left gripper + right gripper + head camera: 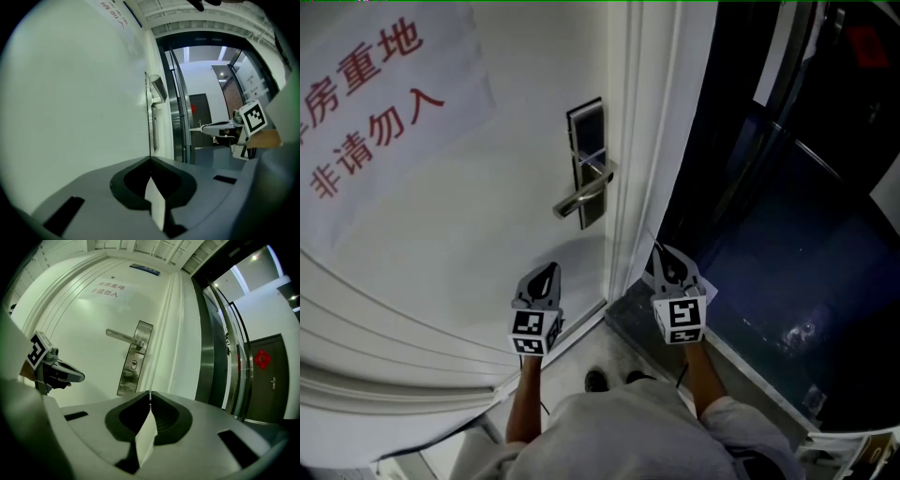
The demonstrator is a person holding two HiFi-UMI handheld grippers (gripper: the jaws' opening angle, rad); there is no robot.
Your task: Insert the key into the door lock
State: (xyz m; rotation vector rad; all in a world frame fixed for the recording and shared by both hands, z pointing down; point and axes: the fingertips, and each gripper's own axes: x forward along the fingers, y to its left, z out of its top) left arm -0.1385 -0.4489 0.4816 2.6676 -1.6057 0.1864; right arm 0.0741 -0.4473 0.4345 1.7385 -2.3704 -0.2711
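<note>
The key (150, 397) pinched in the shut right gripper (664, 258) should be lined up with the keyhole (134, 363), then pushed in slowly; the left gripper (151, 159) is closed on nothing

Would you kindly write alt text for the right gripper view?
The right gripper, jaws shut on a thin sliver, seemingly the key, faces a white door with its silver lever handle and keyhole; the left gripper hovers at left.

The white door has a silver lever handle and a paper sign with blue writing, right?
No, the writing on the paper sign is red, not blue, as the head view shows. The white door and silver lever handle are right.
</note>
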